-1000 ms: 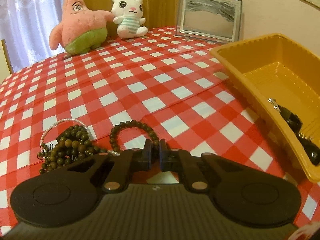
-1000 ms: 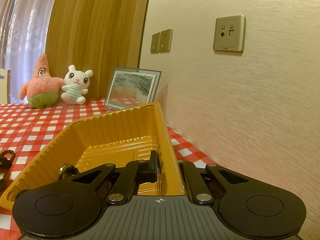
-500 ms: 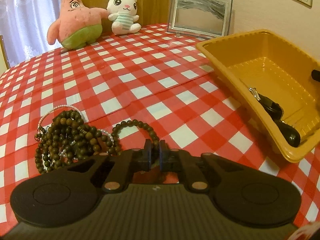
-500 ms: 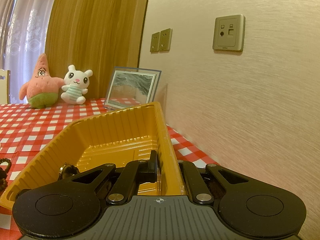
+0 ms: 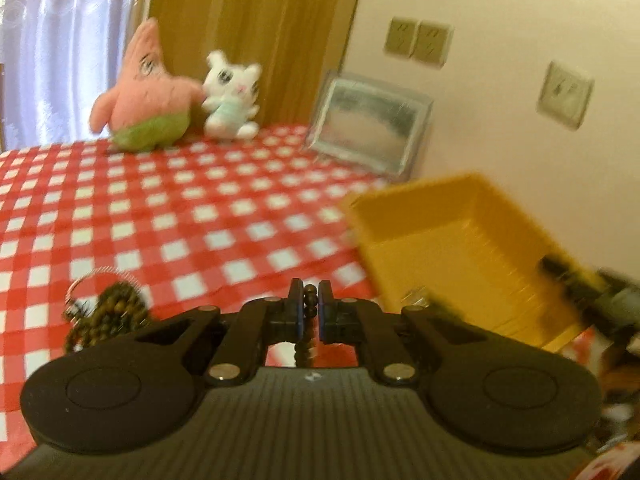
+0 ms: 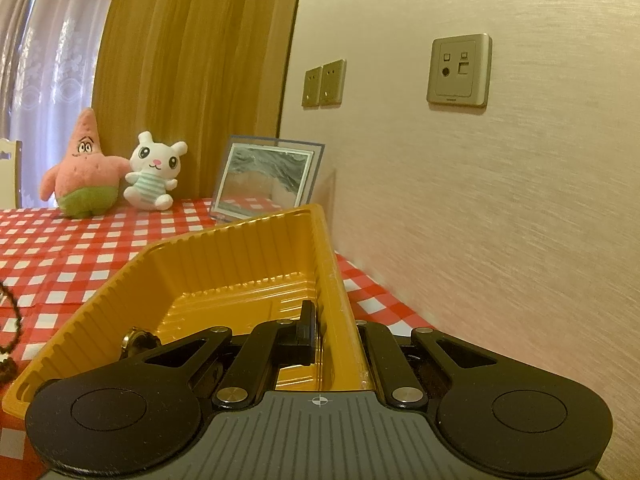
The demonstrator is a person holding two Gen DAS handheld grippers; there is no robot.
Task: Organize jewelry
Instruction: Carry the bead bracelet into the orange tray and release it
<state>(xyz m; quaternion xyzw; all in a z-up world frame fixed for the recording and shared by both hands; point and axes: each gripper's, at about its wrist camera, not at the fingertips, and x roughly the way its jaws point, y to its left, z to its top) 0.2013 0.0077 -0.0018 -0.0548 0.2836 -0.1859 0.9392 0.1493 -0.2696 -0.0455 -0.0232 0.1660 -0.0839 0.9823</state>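
Note:
My left gripper [image 5: 309,300] is shut on a brown bead bracelet [image 5: 303,350], which hangs from its fingers above the red checked tablecloth [image 5: 192,240]. A pile of bead jewelry [image 5: 106,312] with a thin pearl strand lies on the cloth to the lower left. The yellow tray [image 5: 404,216] stands to the right. My right gripper [image 6: 332,320] is shut on the right wall of the yellow tray [image 6: 224,264], one finger [image 6: 307,330] inside and the other hidden behind the wall. A round metal piece [image 6: 138,341] lies in the tray. The hanging bracelet [image 6: 14,320] shows at the left edge.
A pink star plush [image 6: 82,172] and a white bunny plush [image 6: 154,178] sit at the table's far end beside a framed picture [image 6: 268,180]. The wall [image 6: 500,200] with sockets runs close along the tray's right side.
My left gripper has risen and tilted up, lifting the brown bead bracelet off the cloth; the bead pile stays behind. The right gripper and the tray have not moved.

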